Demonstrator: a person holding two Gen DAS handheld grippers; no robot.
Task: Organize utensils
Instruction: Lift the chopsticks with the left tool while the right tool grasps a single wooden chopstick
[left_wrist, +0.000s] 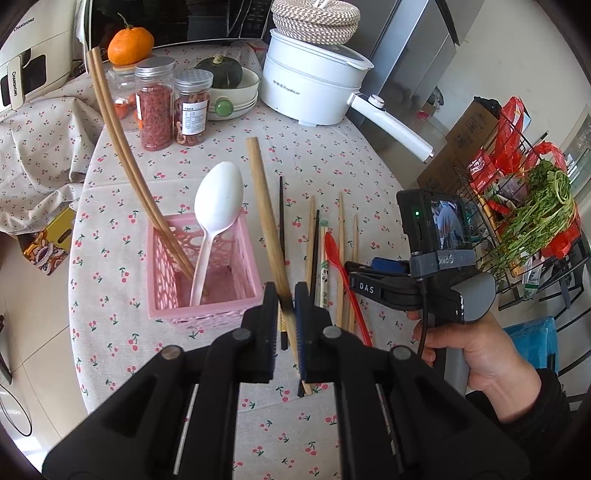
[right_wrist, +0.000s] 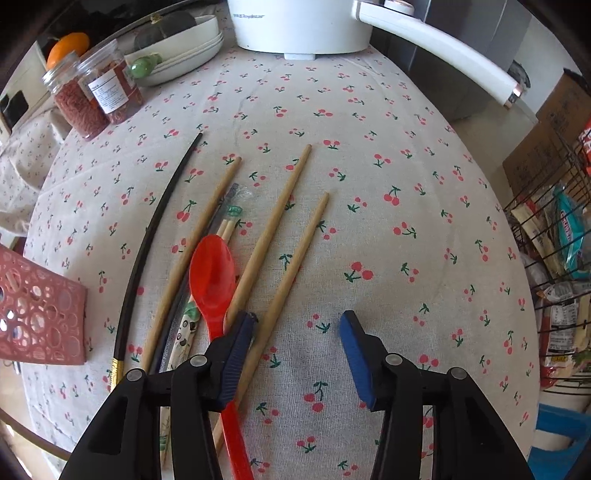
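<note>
home kitchen, cherry-print tablecloth (left_wrist: 332, 155), white electric pot (left_wrist: 314, 88), spice jars (left_wrist: 155, 107), microwave (left_wrist: 166, 18), squash in bowl (left_wrist: 221, 72), wire rack of groceries (left_wrist: 517, 206)

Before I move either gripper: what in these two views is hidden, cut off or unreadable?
- Left wrist view: the lower end of the held wooden chopstick passes between and behind the left gripper pads.
- Left wrist view: the pink basket floor is partly hidden by its near wall and the white spoon.
- Right wrist view: the red spoon handle runs under the right gripper and off the bottom edge.
- Both views: the jar label print is too small to read.
</note>
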